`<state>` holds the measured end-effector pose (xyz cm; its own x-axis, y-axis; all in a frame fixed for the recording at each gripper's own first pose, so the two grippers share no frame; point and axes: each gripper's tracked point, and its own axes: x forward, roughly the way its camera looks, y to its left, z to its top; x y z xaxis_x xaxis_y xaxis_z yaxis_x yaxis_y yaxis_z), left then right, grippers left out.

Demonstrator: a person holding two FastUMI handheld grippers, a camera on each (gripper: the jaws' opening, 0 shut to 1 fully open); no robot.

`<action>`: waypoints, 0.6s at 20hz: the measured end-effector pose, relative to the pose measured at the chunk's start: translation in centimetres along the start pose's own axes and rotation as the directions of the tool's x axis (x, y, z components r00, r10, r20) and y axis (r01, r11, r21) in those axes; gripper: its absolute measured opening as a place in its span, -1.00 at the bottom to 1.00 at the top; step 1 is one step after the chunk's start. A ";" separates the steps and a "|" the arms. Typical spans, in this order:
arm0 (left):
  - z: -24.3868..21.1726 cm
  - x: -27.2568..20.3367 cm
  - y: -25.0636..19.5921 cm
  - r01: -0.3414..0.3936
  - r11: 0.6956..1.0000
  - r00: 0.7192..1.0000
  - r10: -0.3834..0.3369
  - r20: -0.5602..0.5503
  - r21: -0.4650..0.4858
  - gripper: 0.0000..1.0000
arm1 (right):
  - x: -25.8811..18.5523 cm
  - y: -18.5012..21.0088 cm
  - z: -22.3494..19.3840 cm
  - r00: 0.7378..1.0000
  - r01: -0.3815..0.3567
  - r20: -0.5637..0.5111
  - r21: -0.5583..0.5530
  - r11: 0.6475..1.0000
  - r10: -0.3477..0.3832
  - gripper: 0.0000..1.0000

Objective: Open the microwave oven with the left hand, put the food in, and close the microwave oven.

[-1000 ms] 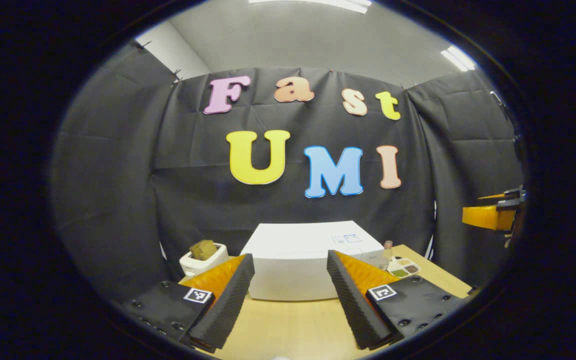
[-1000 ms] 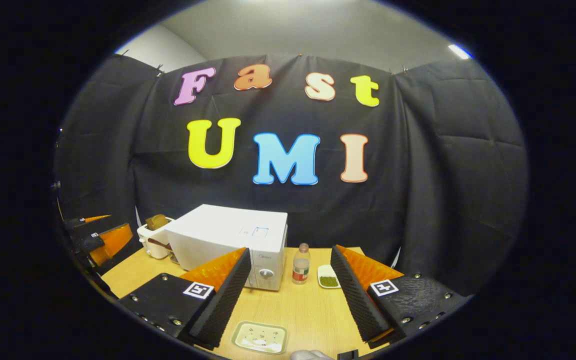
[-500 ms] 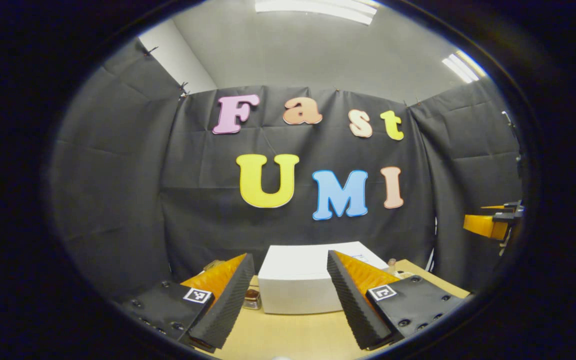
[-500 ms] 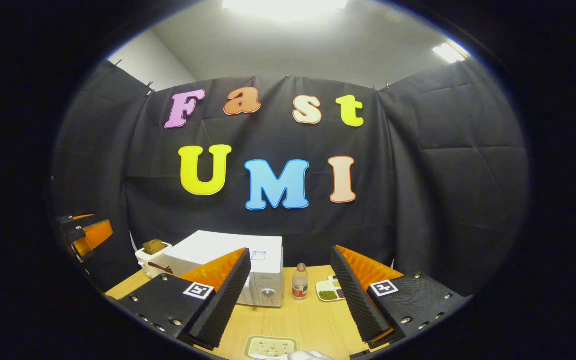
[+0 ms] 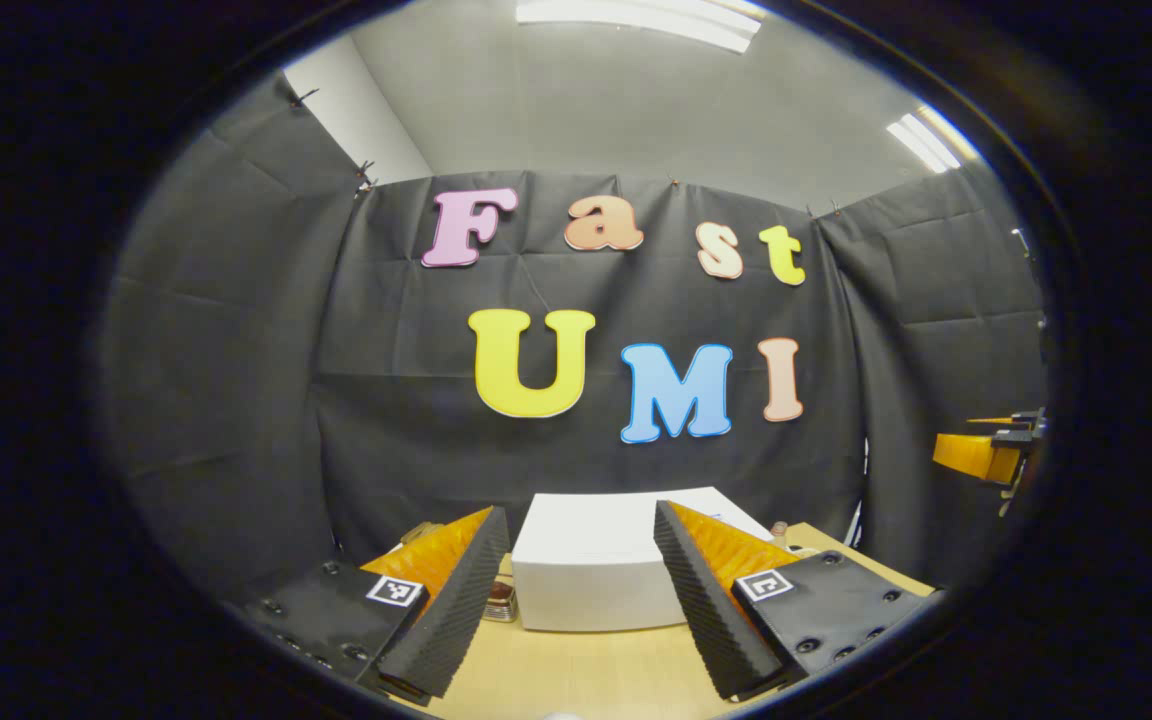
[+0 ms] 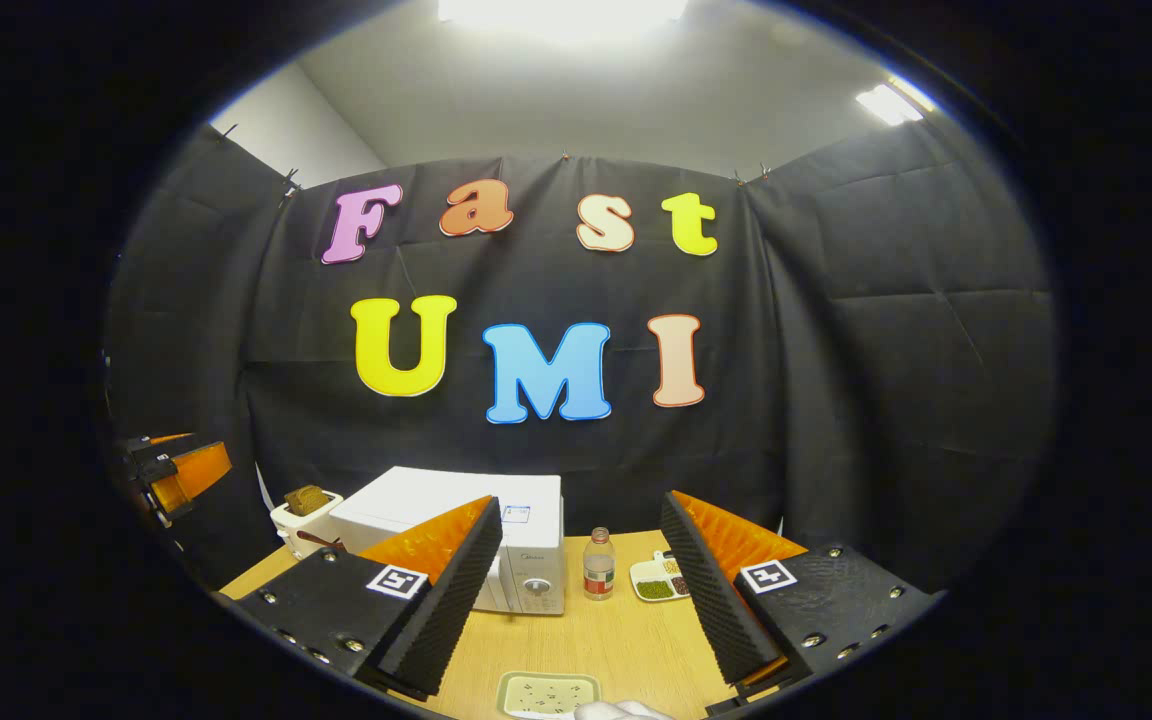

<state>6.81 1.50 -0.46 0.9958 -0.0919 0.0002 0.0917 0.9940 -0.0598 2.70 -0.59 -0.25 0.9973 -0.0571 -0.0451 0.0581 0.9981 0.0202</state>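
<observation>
White microwave oven [image 5: 591, 570] on the pale wooden table [image 5: 576, 670], door shut, framed between the two fingers of the left gripper [image 5: 581, 600] in the left gripper view. Compared with a second ago: sits lower in that view and with less of its top showing, more ceiling and strip lights above, so tilted upward since then; hardly changed from half a second ago. Toaster, plain a second ago at the microwave's left, now mostly hidden behind the left finger. Same upward tilt in the right gripper view, the ceiling light now large at the top edge.

Left gripper held level above the near table edge, aimed straight at the microwave's front, well short of it. Spread wide, fingers apart, nothing between them, touching nothing. Seen also at the far left edge of the right gripper view, raised off the table.

Right gripper [image 6: 581, 610] likewise held above the table, pointing past the microwave's control-panel side [image 6: 534, 575] toward a small bottle [image 6: 598, 565] and a divided dish of green and brown food [image 6: 658, 580], both standing on the table just right of the microwave. Gaping too, holding nothing. Pale green tray [image 6: 548, 693] on the table below and between its fingers, a bit of hand [image 6: 616, 711] at the bottom edge. Toaster [image 6: 306, 520] with a brown slice in it, left of the microwave.
</observation>
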 end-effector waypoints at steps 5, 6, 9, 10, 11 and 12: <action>0.6 -0.2 -0.3 0.019 1.000 1.000 -0.019 0.016 0.002 1.00 | -0.2 0.2 0.9 1.000 0.001 0.021 -0.001 1.000 -0.001 0.95; 0.6 -0.4 -0.2 0.019 1.000 1.000 -0.019 0.016 0.002 0.92 | -0.3 0.3 1.1 1.000 -0.001 0.027 0.003 1.000 0.001 0.95; 0.5 -0.5 0.3 0.013 1.000 1.000 -0.013 0.010 0.004 1.00 | -0.5 0.5 1.2 1.000 -0.005 0.031 0.001 1.000 0.005 0.95; 0.5 -0.6 0.4 0.011 1.000 1.000 -0.011 0.008 0.005 0.90 | -0.5 0.6 1.3 0.999 -0.005 0.032 0.003 1.000 0.005 0.95; 0.5 -0.7 0.4 0.011 1.000 1.000 -0.011 0.007 0.007 0.95 | -0.5 0.6 1.3 1.000 -0.004 0.030 0.003 1.000 0.004 0.95; 0.6 -0.8 0.6 0.009 1.000 1.000 -0.009 0.008 0.010 0.95 | -0.6 0.7 1.3 0.999 -0.007 0.031 0.005 1.000 0.007 0.95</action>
